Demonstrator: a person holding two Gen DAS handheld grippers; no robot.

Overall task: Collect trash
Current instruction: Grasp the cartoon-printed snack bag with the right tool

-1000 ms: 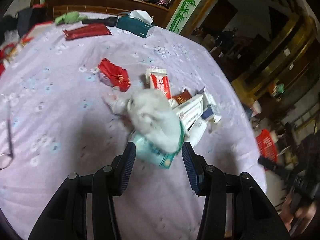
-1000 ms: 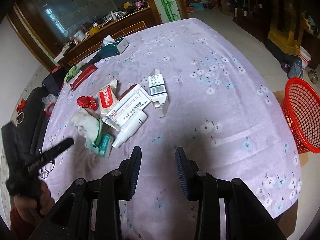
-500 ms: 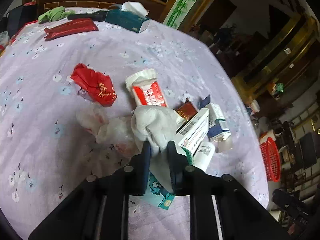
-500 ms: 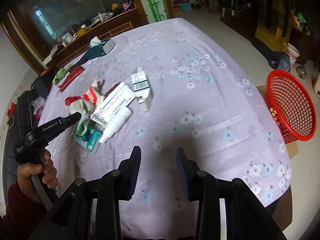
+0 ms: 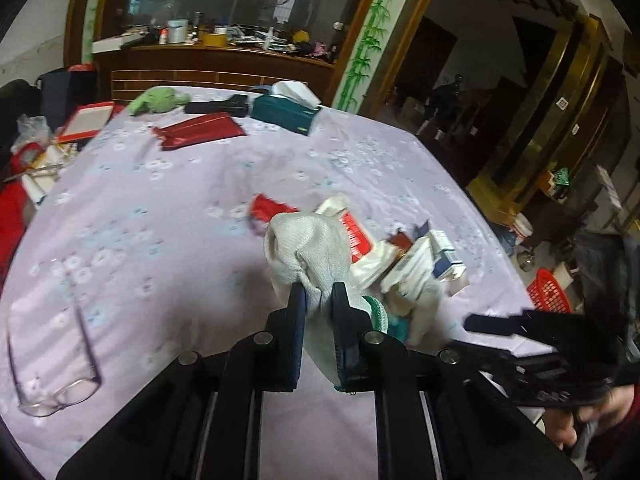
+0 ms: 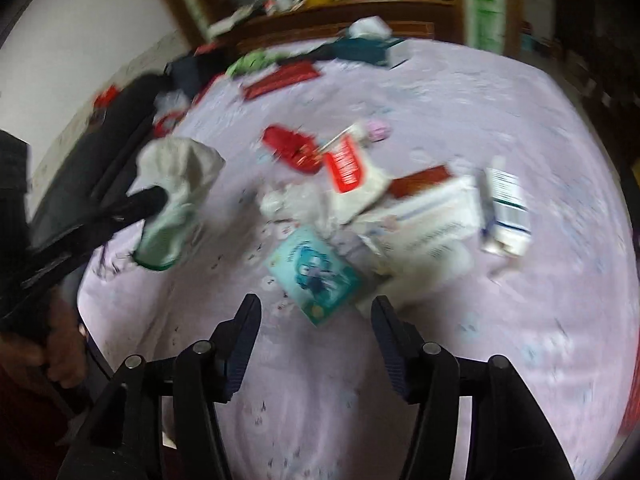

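Left wrist view: my left gripper (image 5: 319, 298) is clamped on the white knitted glove with a green cuff (image 5: 308, 256), which half a second ago lay on the pile and now hangs lifted clear of the bench (image 5: 160, 208) with its lilac flowered cloth. In the right wrist view the same glove (image 6: 176, 196) dangles at ten o'clock, well apart from the litter. My right gripper (image 6: 316, 316) has swung in over the pile with its jaws spread wide and nothing between them; the teal cartoon packet (image 6: 316, 272) lies just beyond them. Past it at one o'clock sit the white printed cartons (image 6: 436, 208) and the red-and-white wrapper (image 6: 346, 166), blurred by motion so their print is unreadable. The red mesh basket (image 5: 548, 298) shows at three o'clock, partly hidden behind my right gripper's black body. Clear-framed spectacles (image 5: 56, 392) lie at eight o'clock, cut by the rim.
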